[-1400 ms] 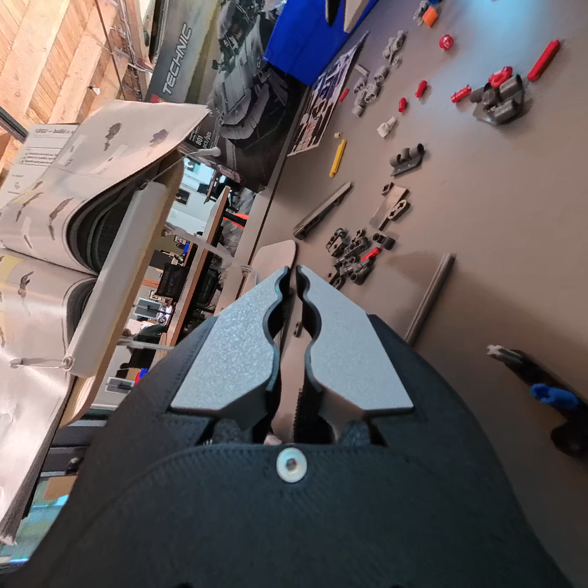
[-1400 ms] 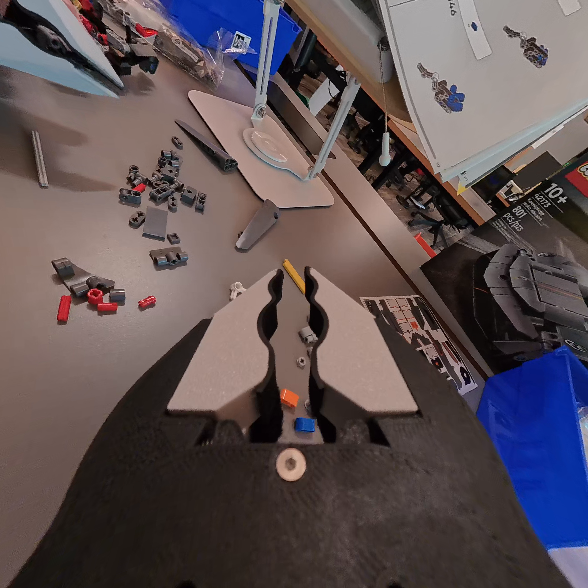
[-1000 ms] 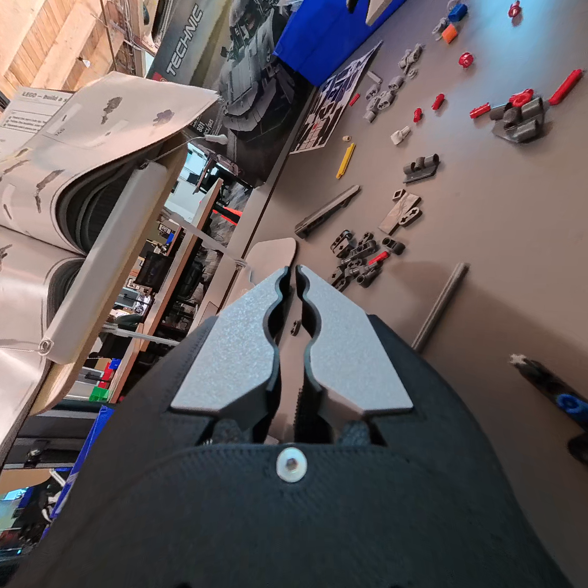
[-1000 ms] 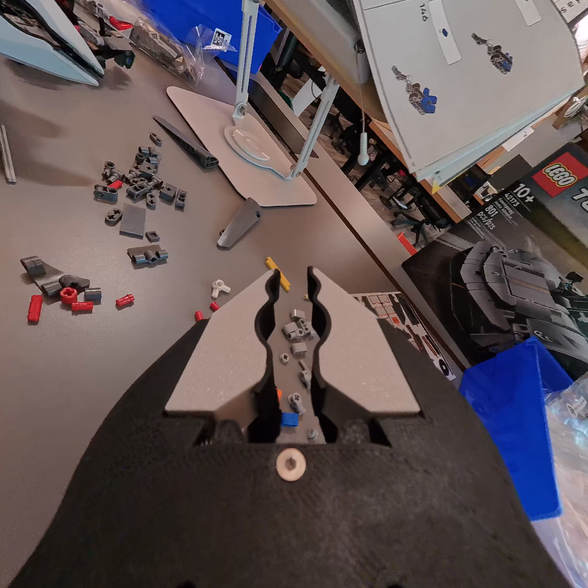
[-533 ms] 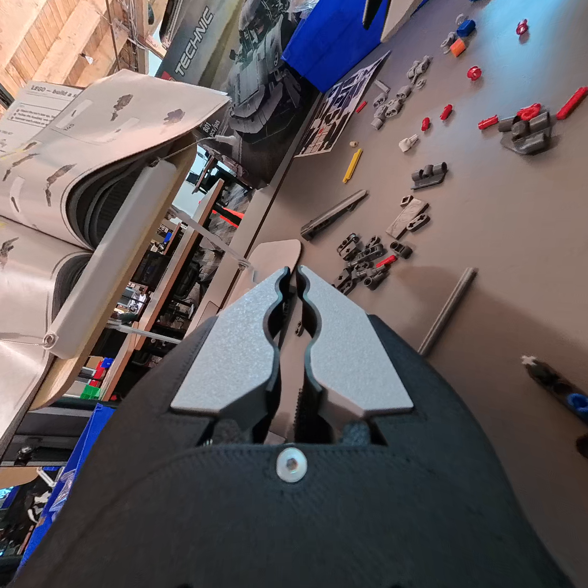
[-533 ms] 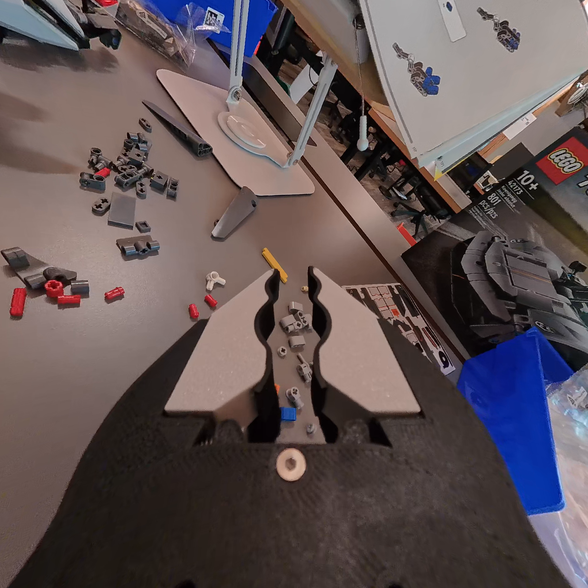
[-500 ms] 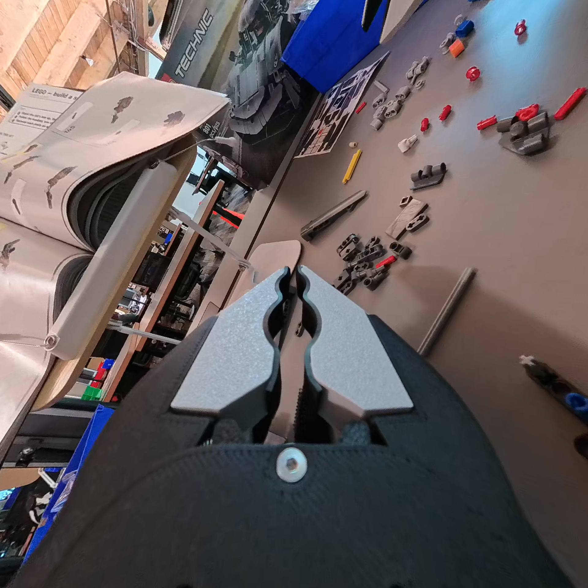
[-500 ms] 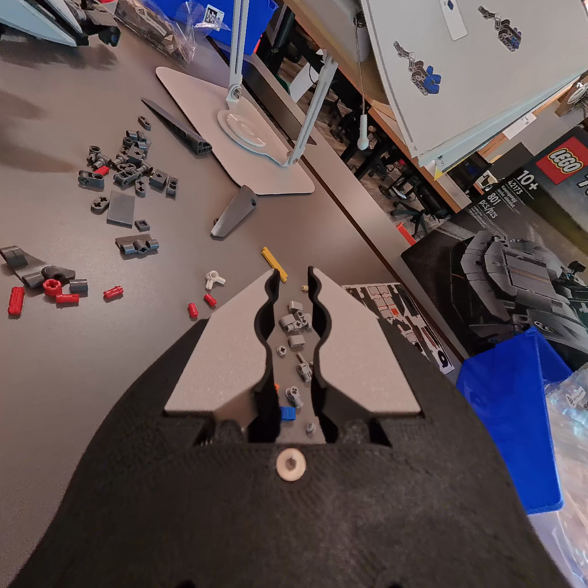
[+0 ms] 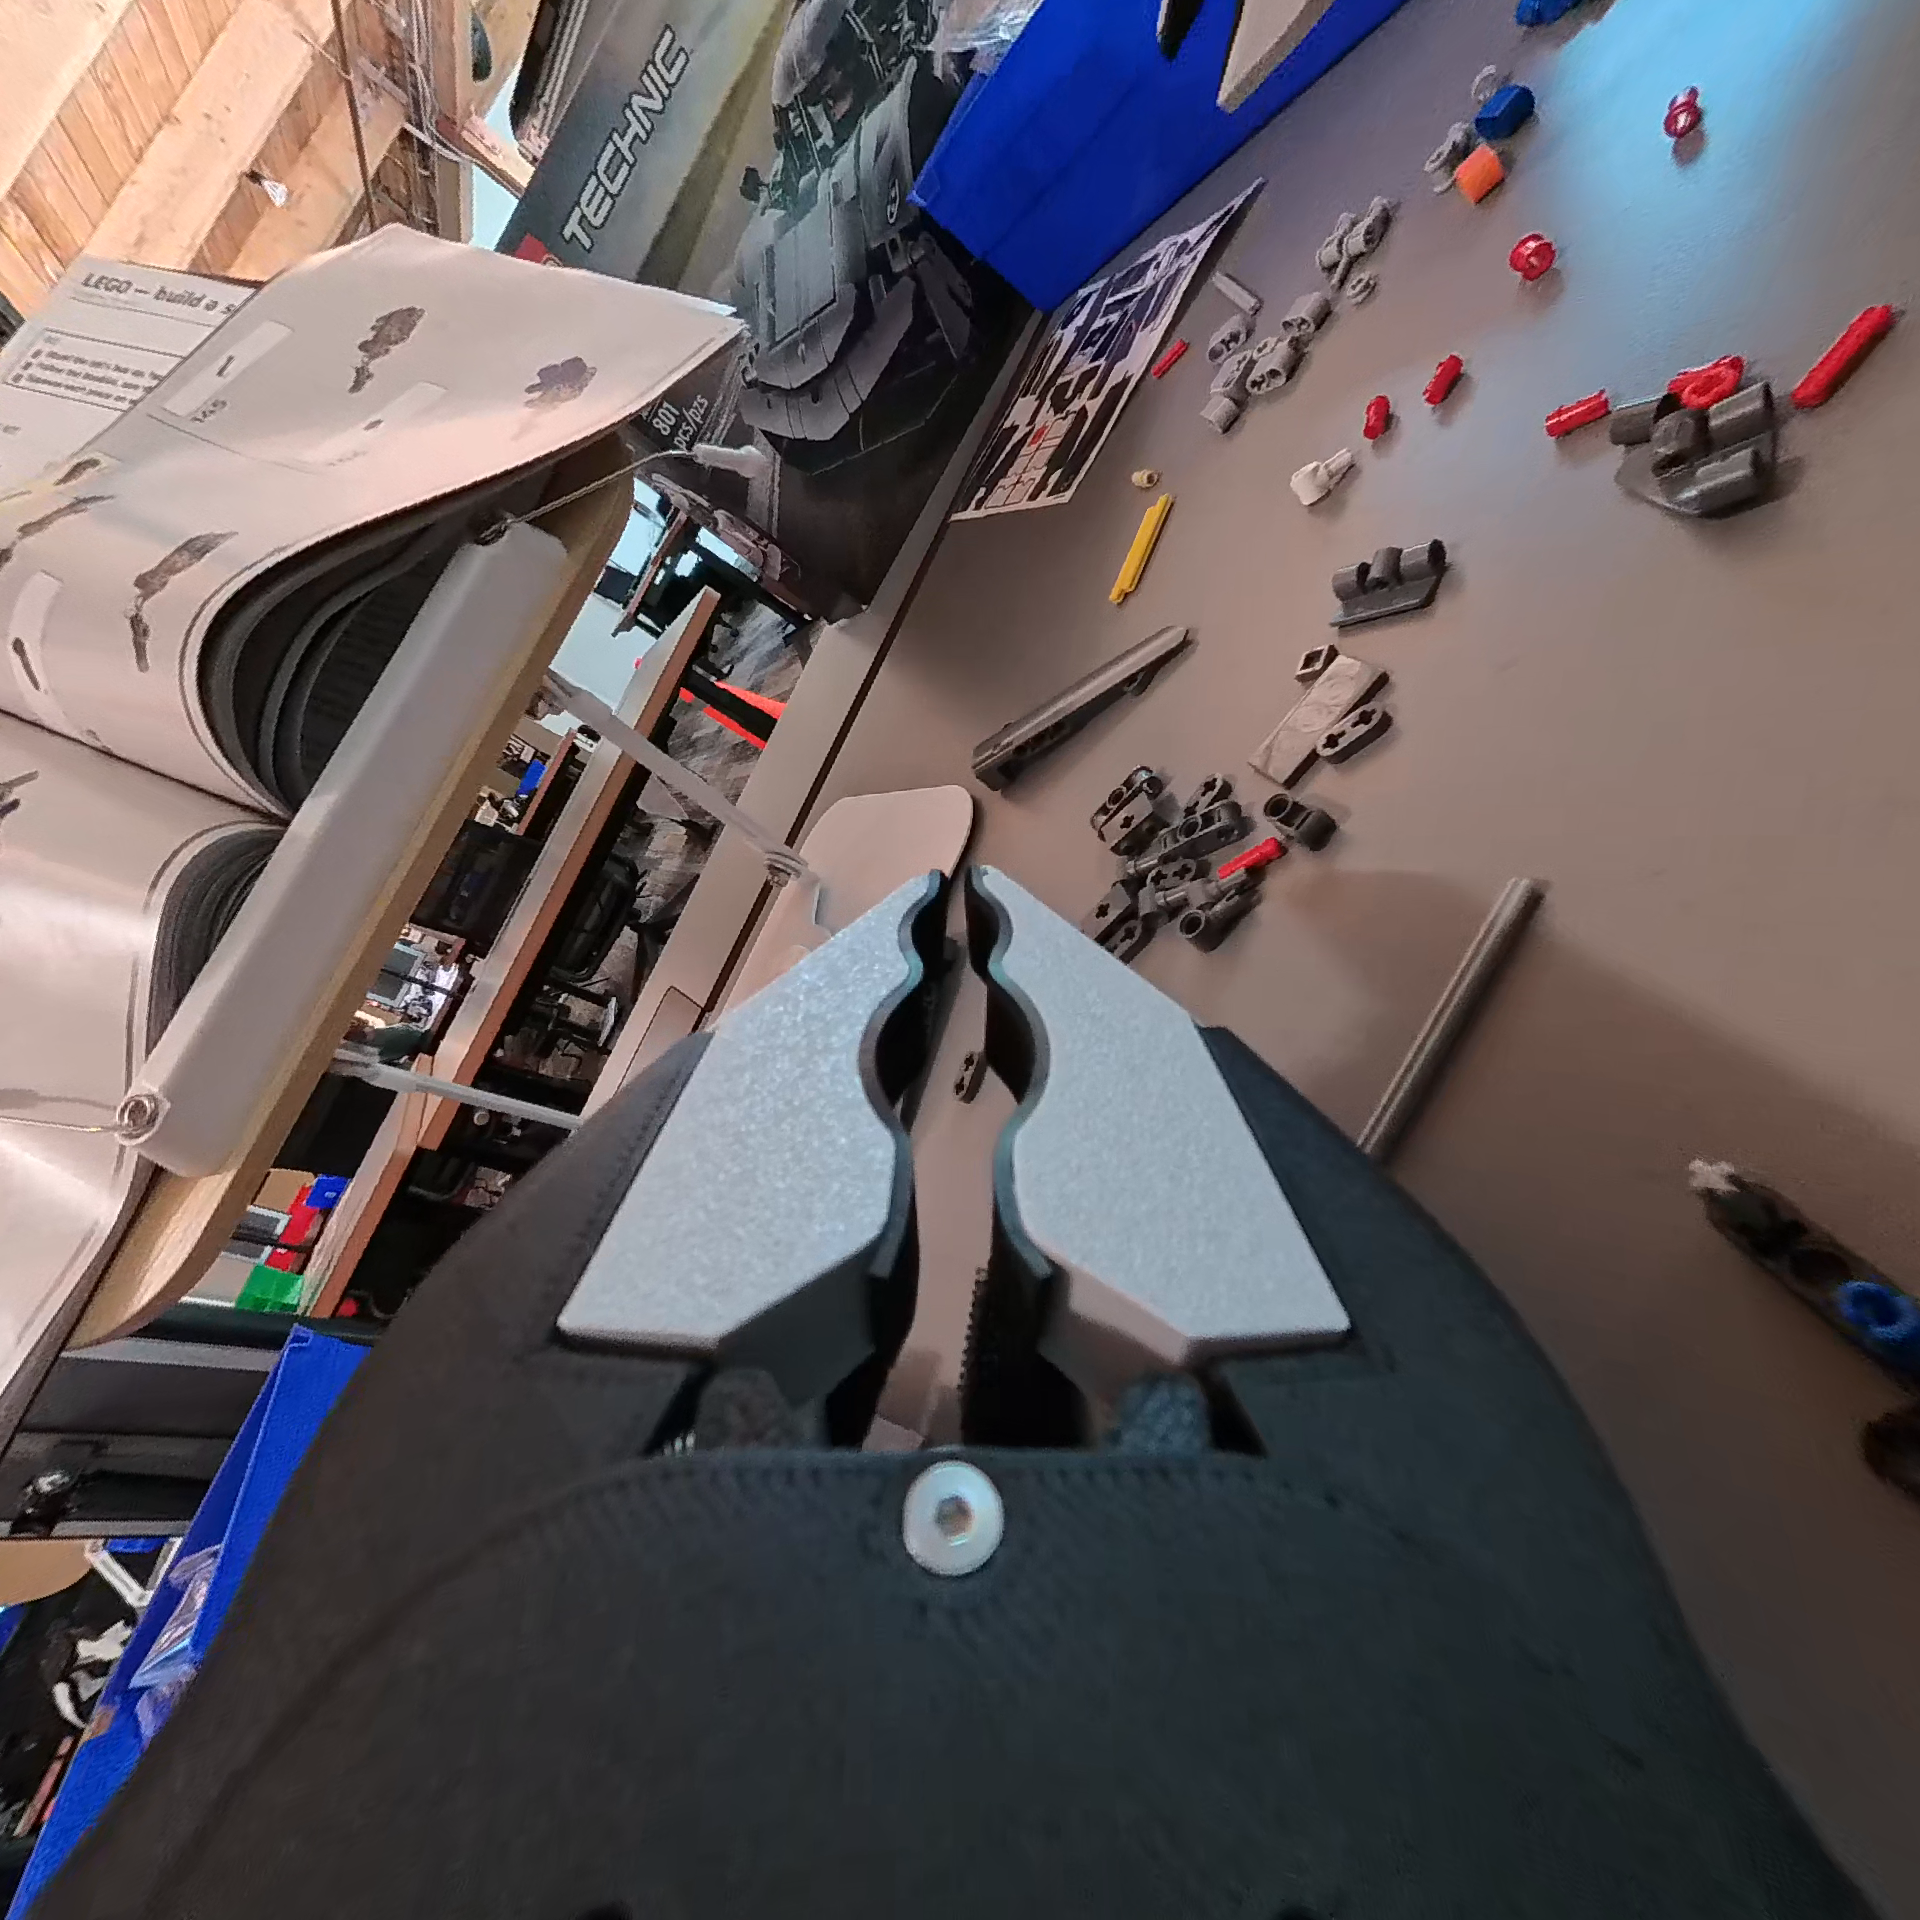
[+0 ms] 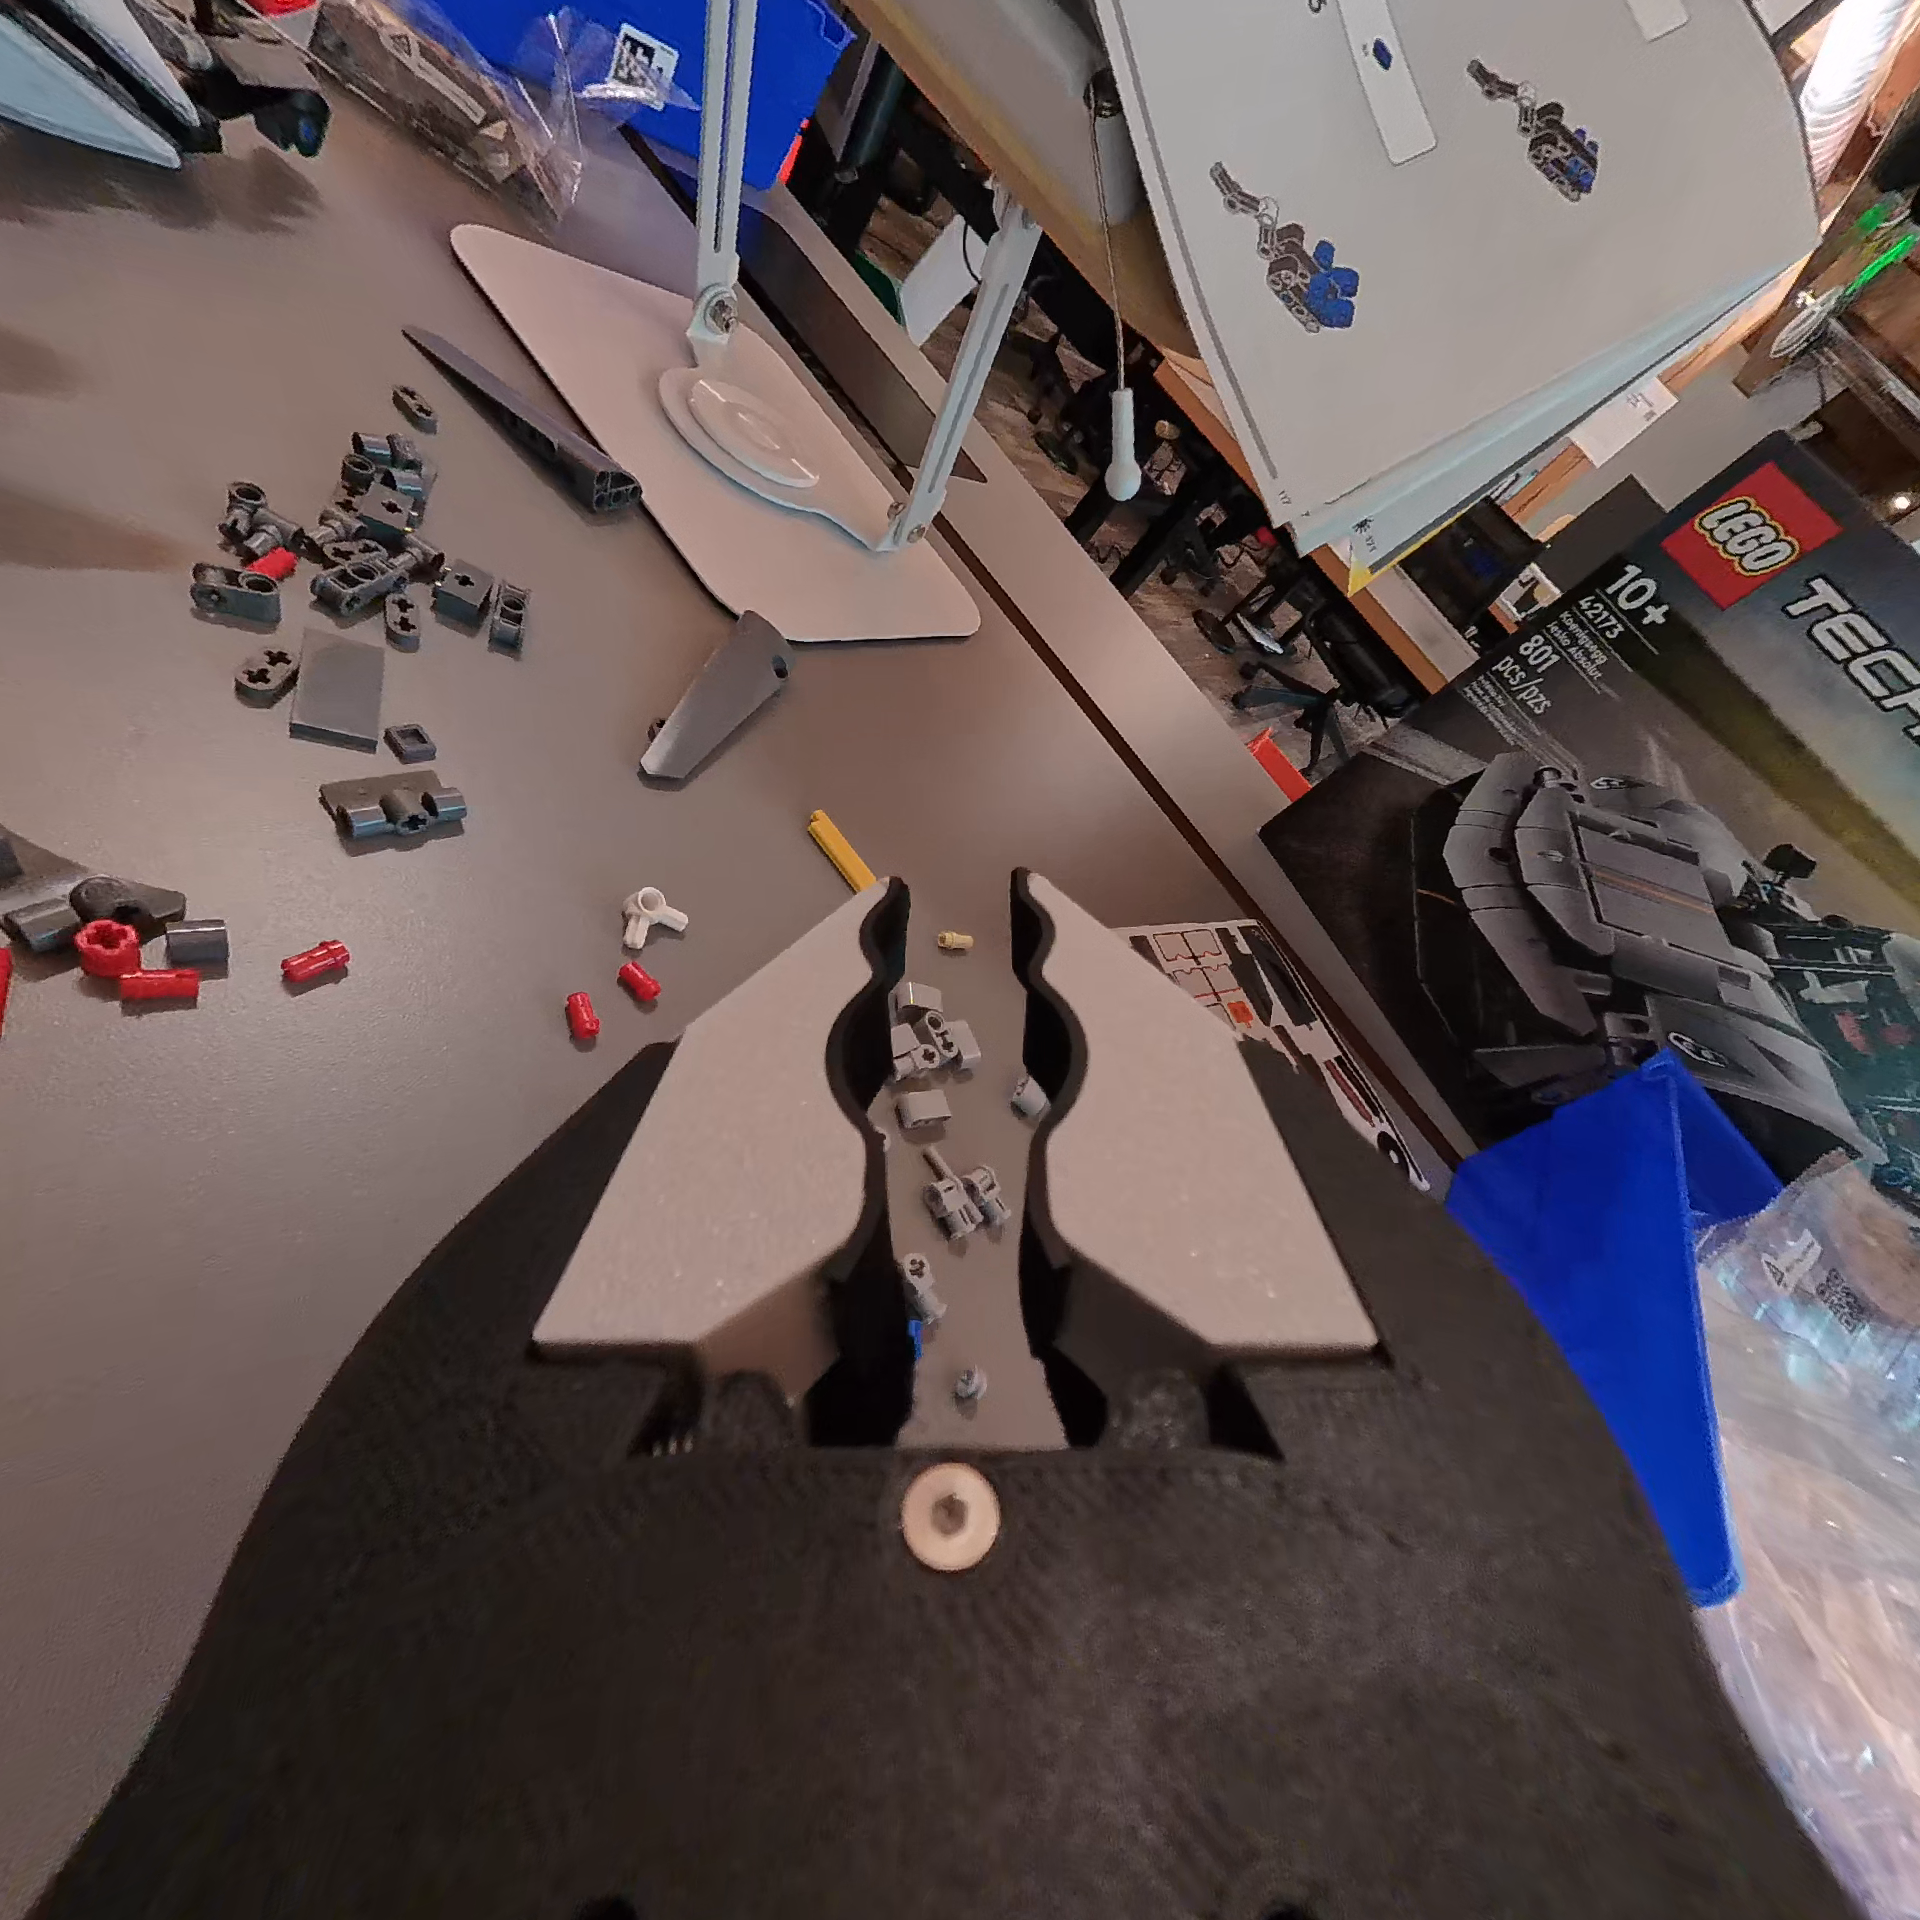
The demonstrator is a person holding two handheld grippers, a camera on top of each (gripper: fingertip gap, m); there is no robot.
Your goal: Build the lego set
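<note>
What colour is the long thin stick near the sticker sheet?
Yellow, clearest in the left wrist view.

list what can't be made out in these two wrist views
- Yellow rod, right wrist view: near end hidden behind the right tongs.
- Dark bar with blue pin, left wrist view: cut off by the right edge.
- Sheet, right wrist view: partly hidden by the tongs' finger.
- Small dark piece, left wrist view: too small to identify, seen through the slit of the left tongs.

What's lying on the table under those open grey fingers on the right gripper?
Under the right gripper: light grey connector pieces and a tiny tan peg. The fingers hide anything beneath them.
</note>
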